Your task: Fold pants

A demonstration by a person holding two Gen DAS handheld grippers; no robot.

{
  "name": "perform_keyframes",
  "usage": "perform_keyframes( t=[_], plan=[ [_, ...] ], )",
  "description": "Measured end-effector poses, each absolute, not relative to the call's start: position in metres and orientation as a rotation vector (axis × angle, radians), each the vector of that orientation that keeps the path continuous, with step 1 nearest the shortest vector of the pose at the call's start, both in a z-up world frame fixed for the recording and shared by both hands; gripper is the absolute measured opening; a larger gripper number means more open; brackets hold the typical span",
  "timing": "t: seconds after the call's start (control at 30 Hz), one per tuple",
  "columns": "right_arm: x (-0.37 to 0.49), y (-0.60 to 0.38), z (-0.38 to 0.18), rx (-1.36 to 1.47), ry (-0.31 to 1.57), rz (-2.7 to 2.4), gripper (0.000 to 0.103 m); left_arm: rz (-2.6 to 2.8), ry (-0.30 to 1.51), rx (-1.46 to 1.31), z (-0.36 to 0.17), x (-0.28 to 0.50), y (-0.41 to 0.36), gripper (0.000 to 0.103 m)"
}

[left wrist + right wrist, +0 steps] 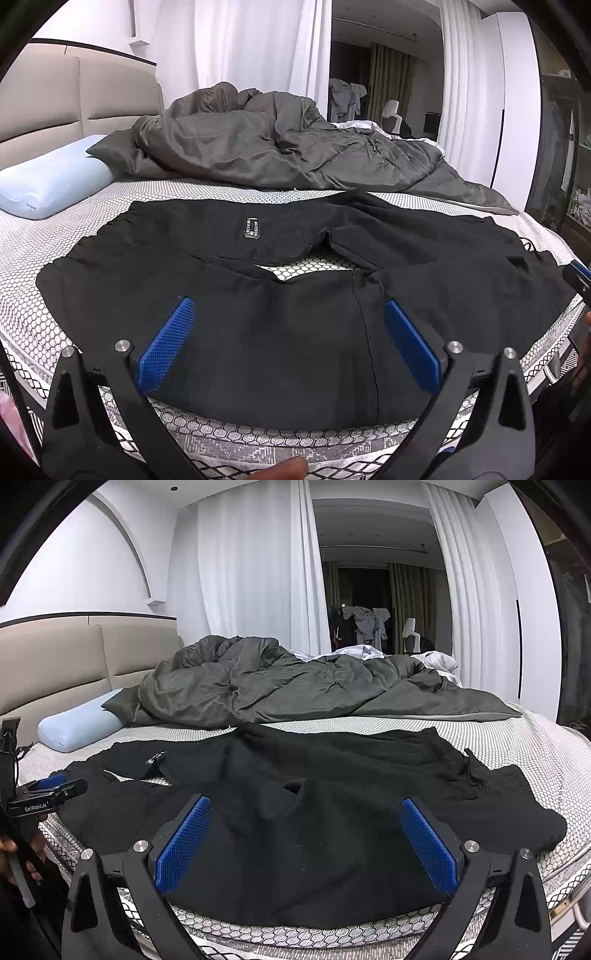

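Observation:
Black pants (pixel 280 332) lie spread across the near part of the mattress (pixel 44 236), a small label (pixel 252 228) facing up on the far layer. My left gripper (pixel 288 306) hovers open just above the near cloth, its blue pads (pixel 166 347) wide apart and empty. In the right wrist view the same pants (pixel 314 834) stretch to the right, with a gathered waistband (pixel 447 757) at the far right. My right gripper (pixel 306 805) is open over the cloth, holding nothing. The left gripper (pixel 48 794) shows at that view's left edge, its jaws hidden.
A crumpled dark grey duvet (pixel 280 147) fills the far half of the bed. A pale blue pillow (pixel 51 181) lies at the left by the padded headboard (pixel 74 96). White curtains (pixel 251 572) and a dark doorway stand behind. A hand (pixel 11 853) grips the left tool.

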State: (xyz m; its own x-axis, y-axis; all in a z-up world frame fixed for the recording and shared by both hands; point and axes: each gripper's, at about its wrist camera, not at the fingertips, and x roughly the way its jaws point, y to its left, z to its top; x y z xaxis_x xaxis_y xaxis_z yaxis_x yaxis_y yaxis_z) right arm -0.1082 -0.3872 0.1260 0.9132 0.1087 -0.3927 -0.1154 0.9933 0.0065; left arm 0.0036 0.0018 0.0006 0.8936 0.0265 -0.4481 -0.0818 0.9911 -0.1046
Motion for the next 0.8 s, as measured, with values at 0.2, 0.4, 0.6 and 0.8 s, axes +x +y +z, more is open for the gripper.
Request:
perform_keyframes(
  t=[0.2, 0.4, 0.6, 0.8],
  plan=[
    [-0.110, -0.387, 0.128, -0.020, 0.391, 0.120, 0.103, 0.078, 0.459, -0.138, 0.003, 0.001, 0.007, 0.102],
    [-0.105, -0.390, 0.127, 0.000, 0.429, 0.128, 0.103, 0.130, 0.442, -0.168, 0.005, -0.008, 0.027, 0.102],
    [-0.094, -0.404, 0.137, 0.071, 0.486, 0.161, 0.103, 0.216, 0.459, -0.297, 0.010, -0.026, 0.083, 0.102],
    [-0.086, -0.430, 0.153, 0.002, 0.522, 0.087, 0.103, 0.303, 0.498, -0.400, 0.009, -0.034, 0.150, 0.102]
  ],
)
